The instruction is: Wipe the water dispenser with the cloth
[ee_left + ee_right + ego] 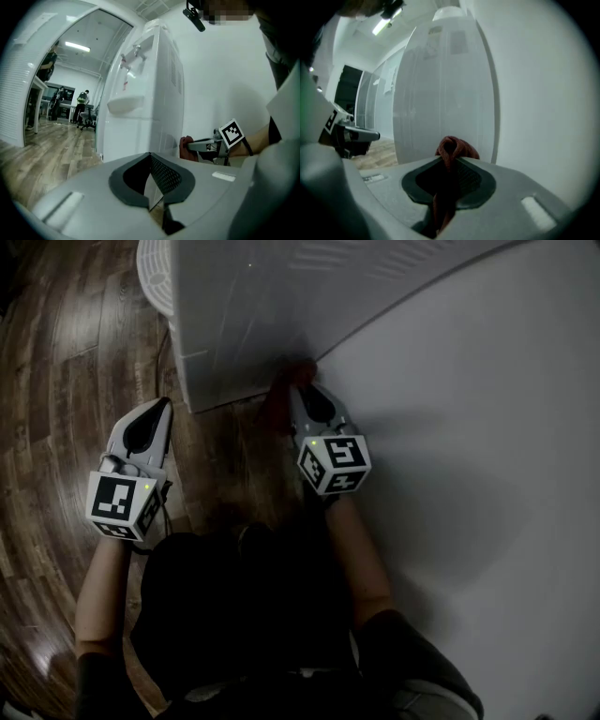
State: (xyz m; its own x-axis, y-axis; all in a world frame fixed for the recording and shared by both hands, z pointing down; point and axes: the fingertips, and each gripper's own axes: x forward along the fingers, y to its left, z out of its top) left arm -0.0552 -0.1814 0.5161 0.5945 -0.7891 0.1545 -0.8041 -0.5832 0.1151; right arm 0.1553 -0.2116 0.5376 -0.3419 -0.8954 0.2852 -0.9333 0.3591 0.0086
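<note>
Nearest us, bare forearms [98,596] stretch forward. Left gripper [166,409] hovers over the wooden floor [56,381], jaws closed together with nothing in them, just beside the white water dispenser [253,315]. Moving right, the right gripper [298,388] is clamped tight on the red cloth [279,399], bunched low at the dispenser's side panel, right by the white wall [487,427].

water dispenser [246,324] top cut off at frame edge, cloth [277,405] partly hidden behind right hand-held gripper [302,382]
</note>
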